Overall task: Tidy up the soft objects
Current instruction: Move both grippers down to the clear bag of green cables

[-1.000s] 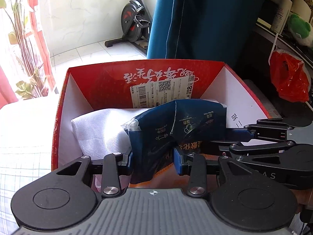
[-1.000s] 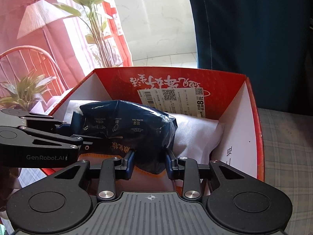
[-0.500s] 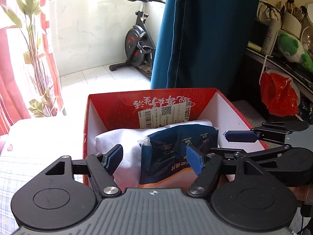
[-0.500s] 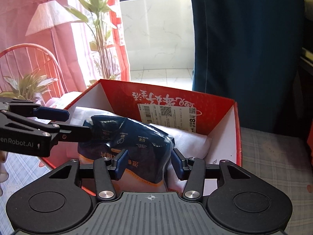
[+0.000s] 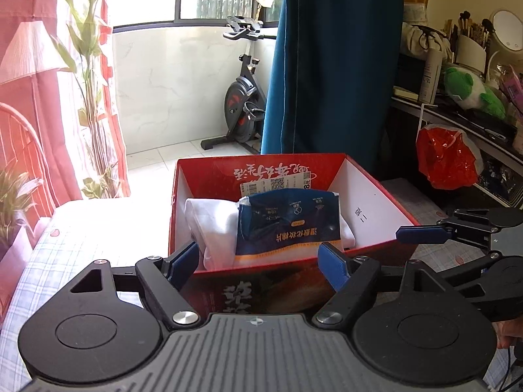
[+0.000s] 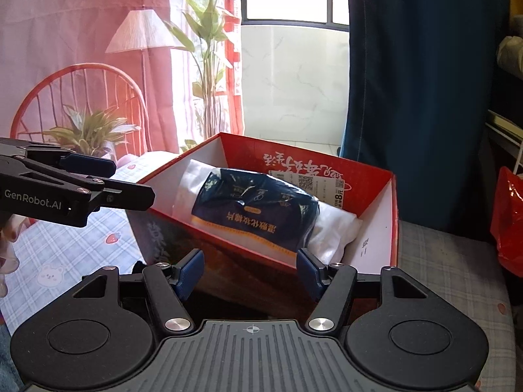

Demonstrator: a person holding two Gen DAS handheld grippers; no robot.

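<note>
Dark blue packet (image 5: pixel 287 225) atop white bundle (image 5: pixel 212 222) inside red box (image 5: pixel 369 205)

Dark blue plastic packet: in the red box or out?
In. The dark blue plastic packet rests on the white cloth bundle inside the red cardboard box; neither gripper touches it.

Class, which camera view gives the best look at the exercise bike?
The left wrist view: the exercise bike stands whole by the blue curtain, from handlebars to base. The right wrist view shows none of it.
</note>
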